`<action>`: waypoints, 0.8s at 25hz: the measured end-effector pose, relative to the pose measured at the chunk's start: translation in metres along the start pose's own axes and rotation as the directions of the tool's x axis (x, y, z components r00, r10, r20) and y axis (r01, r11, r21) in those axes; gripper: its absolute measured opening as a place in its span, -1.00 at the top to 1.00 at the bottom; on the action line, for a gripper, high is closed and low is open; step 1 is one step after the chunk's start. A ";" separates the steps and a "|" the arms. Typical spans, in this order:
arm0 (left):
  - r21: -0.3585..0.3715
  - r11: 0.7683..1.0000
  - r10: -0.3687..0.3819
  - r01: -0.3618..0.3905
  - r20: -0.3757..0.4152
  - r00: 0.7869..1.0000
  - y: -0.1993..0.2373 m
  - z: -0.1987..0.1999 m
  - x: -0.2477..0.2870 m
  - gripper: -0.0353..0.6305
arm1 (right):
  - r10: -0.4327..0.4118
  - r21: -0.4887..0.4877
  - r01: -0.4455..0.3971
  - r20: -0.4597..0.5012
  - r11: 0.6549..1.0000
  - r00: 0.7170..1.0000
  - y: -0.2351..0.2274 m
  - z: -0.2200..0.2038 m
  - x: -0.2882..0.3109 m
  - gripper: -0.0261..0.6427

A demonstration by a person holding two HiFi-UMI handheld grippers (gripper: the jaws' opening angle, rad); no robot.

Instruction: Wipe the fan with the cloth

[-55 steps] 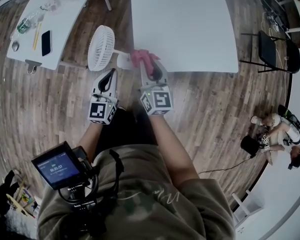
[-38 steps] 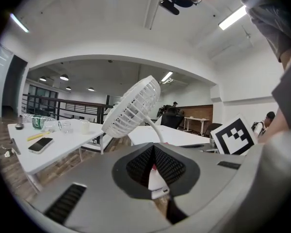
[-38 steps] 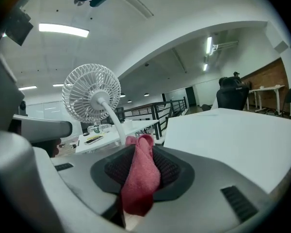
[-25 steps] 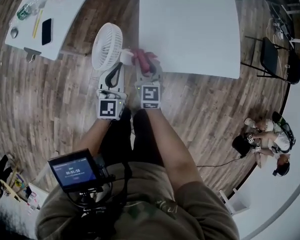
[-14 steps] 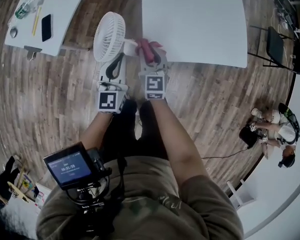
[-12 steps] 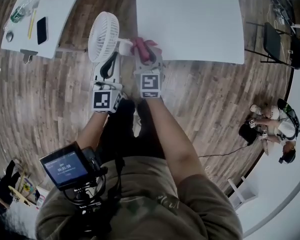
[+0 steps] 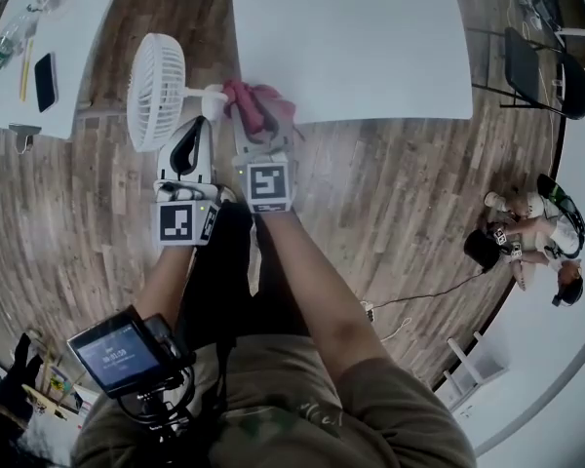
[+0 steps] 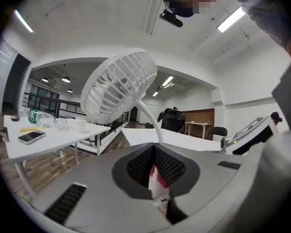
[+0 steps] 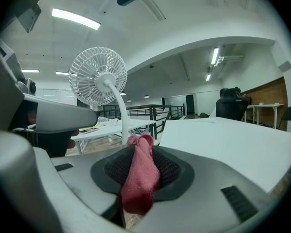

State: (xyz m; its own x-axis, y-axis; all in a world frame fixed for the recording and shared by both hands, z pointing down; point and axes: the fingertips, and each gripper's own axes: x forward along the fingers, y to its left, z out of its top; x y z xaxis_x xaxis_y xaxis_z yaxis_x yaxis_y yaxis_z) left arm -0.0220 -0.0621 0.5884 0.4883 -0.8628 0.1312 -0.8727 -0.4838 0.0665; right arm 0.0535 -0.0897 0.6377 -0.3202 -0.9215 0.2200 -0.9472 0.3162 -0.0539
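The left gripper (image 7: 197, 127) clamps the white fan (image 7: 156, 91) at its base, the right gripper (image 7: 250, 131) clamps the pink cloth (image 7: 251, 101); the fan head has turned edge-on, cloth beside its neck, grille probably unwiped.

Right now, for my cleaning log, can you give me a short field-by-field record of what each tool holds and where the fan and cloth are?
Left tool: shut on the base of the white fan, which is held in the air
Right tool: shut on the pink cloth
Cloth against fan: beside the stem; contact not clear
Fan head: cloth not on it
Ahead: white table
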 end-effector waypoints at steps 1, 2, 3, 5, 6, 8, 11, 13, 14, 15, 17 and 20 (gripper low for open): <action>-0.013 1.000 -0.004 0.004 -0.001 1.000 0.000 -0.003 0.001 0.83 | -0.003 0.000 0.003 0.008 1.000 1.000 0.000 0.000 0.000 0.51; -0.020 1.000 -0.008 0.008 -0.002 1.000 0.001 -0.007 0.003 0.83 | -0.007 0.002 0.007 0.011 1.000 1.000 0.001 0.000 0.000 0.51; -0.015 1.000 -0.010 0.010 -0.002 1.000 0.002 -0.010 0.003 0.83 | -0.011 0.006 0.011 0.008 1.000 1.000 0.002 0.000 -0.001 0.51; 0.011 1.000 -0.006 0.006 0.001 1.000 0.004 -0.015 0.005 0.83 | -0.016 0.003 0.016 0.003 1.000 1.000 0.002 -0.001 0.000 0.51; 0.012 1.000 0.001 -0.001 0.001 1.000 0.007 -0.017 0.006 0.83 | -0.016 -0.006 0.016 0.002 1.000 1.000 0.002 -0.002 0.000 0.51; -0.004 1.000 0.019 -0.019 -0.002 1.000 0.012 -0.022 0.007 0.83 | -0.012 -0.021 0.011 -0.010 1.000 1.000 0.002 -0.003 0.001 0.51; -0.009 1.000 0.023 -0.023 -0.007 1.000 0.014 -0.026 0.008 0.83 | -0.004 -0.018 0.004 -0.023 1.000 1.000 0.002 -0.003 0.001 0.51; -0.012 1.000 0.019 -0.019 -0.007 1.000 0.012 -0.027 0.008 0.83 | 0.003 -0.006 -0.003 -0.018 1.000 1.000 0.001 -0.004 0.002 0.51; -0.014 1.000 0.018 -0.018 -0.007 1.000 0.012 -0.028 0.008 0.83 | 0.007 -0.006 -0.007 -0.022 1.000 1.000 0.001 -0.004 0.002 0.51; -0.015 1.000 0.020 -0.021 -0.009 1.000 0.012 -0.029 0.008 0.83 | 0.011 -0.012 -0.011 -0.030 1.000 1.000 0.001 -0.004 0.002 0.51; -0.020 0.999 0.031 -0.031 -0.017 0.999 0.014 -0.033 0.005 0.83 | 0.021 -0.032 -0.022 -0.042 0.999 0.999 0.001 -0.005 0.002 0.51; -0.030 0.998 0.049 -0.049 -0.026 0.998 0.017 -0.037 0.001 0.83 | 0.036 -0.022 -0.037 -0.040 0.999 0.999 -0.001 -0.005 0.001 0.51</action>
State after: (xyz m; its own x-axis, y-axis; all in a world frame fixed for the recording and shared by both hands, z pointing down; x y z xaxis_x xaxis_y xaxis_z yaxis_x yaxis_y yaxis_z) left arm -0.0366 -0.0654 0.6259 0.4450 -0.8812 0.1597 -0.8955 -0.4361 0.0891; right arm 0.0539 -0.0894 0.6428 -0.3529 -0.8999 0.2564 -0.9341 0.3549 -0.0401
